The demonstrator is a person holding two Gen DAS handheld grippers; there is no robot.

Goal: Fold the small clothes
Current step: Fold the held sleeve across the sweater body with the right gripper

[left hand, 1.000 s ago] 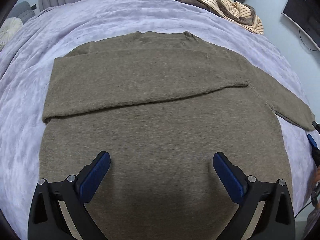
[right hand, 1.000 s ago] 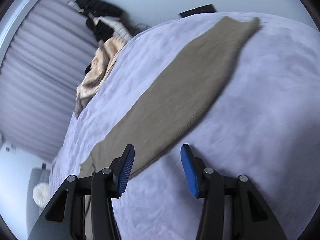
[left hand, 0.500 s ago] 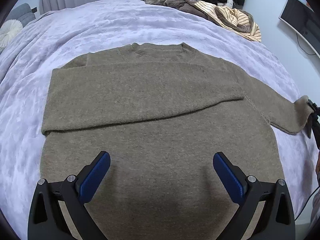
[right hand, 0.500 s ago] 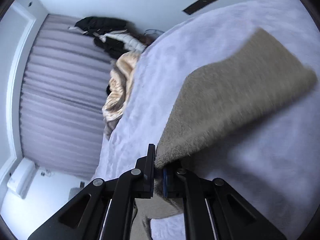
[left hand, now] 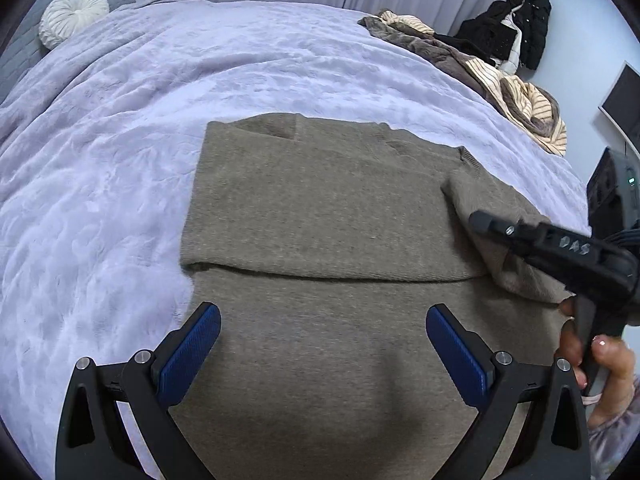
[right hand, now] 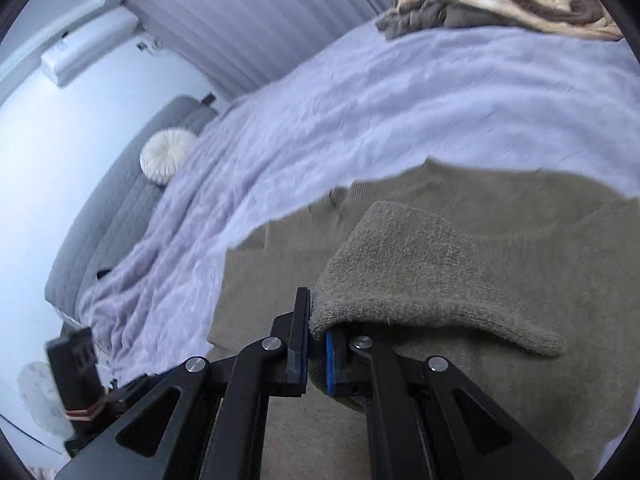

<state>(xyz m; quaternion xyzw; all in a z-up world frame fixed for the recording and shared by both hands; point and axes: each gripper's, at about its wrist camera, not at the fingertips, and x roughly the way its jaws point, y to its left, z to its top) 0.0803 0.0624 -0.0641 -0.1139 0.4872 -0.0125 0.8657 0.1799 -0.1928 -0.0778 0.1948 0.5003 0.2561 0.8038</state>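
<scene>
Hovering nearest, the left gripper hangs with jaws wide apart and empty above the lower body of the sweater, which lies flat on the bed. Farther along, the right gripper has just clamped together on the cuff of the sleeve, lifted over the sweater's chest. Risk: only the cuff's thin edge is pinched, so the knit could slip free, or the carry could drag the other, folded sleeve askew.

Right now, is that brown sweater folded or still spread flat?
Partly folded. One sleeve lies flat across the sweater; the other sleeve is lifted over it, pinched in the right claw.
</scene>
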